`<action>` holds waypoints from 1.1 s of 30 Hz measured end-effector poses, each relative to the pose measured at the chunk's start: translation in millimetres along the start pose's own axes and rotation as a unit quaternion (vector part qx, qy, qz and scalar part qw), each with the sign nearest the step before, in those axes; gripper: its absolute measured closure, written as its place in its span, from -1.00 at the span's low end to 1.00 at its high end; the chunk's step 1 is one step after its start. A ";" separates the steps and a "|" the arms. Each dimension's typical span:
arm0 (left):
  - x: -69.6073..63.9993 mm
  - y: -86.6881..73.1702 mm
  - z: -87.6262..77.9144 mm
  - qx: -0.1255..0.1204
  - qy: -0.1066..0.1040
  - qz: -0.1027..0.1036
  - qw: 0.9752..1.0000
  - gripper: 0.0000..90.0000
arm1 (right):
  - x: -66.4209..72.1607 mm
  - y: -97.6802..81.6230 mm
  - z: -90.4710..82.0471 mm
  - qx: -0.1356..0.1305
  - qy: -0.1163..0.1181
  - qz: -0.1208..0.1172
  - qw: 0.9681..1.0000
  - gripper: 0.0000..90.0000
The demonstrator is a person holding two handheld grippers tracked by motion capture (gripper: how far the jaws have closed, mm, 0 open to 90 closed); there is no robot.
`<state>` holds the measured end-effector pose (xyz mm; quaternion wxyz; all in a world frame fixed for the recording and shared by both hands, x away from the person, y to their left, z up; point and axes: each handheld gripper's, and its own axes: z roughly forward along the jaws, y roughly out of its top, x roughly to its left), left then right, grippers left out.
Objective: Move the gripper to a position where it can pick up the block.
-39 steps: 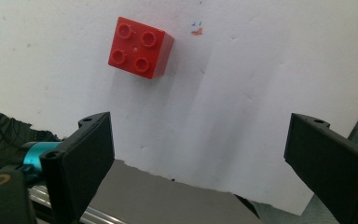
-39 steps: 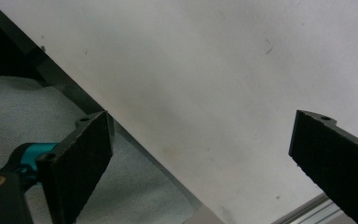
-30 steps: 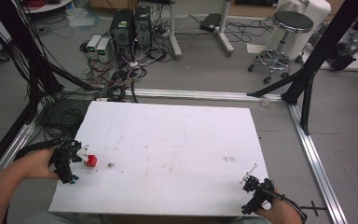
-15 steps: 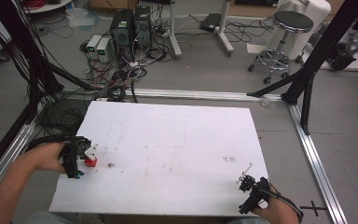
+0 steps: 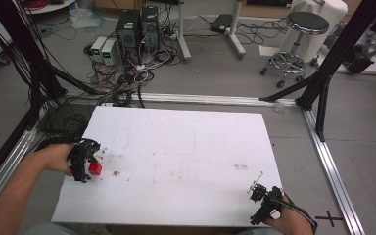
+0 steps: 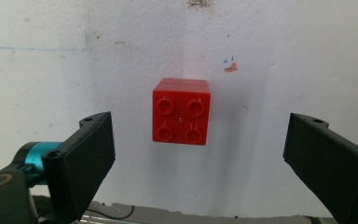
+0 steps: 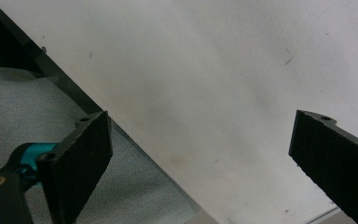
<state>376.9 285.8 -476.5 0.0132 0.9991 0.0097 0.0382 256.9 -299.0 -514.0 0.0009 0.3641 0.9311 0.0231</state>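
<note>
The left tongs stand wide open, jaws well apart and gripping nothing; a red brick with four studs on top lies on the white surface ahead of them, between the lines of the two jaws but touching neither; just beyond the brick, toward the right jaw's side, a small orange and blue mark shows on the surface. In the high view the left tongs sit at the surface's left edge with the red brick just beside them. The right tongs are likewise spread wide and hold nothing; bare white surface lies between and beyond their jaws, its edge running aslant past the left jaw, with grey cloth beneath on that side. In the high view the right tongs rest near the surface's near right corner, well apart from the brick.
</note>
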 end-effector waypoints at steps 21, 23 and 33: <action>9.5 3.3 31.7 0.023 -0.012 0.020 0.999 -0.79 | 0.9 0.1 3.7 0.009 -0.001 -0.006 1.000 -0.88; 10.4 3.4 32.3 0.026 -0.017 0.023 0.999 -0.79 | 1.6 -0.1 3.5 0.010 -0.001 -0.001 1.000 -0.88; 11.3 0.4 33.7 0.029 -0.019 0.014 0.999 -0.78 | 2.0 0.9 3.5 0.012 -0.002 -0.005 1.000 -0.88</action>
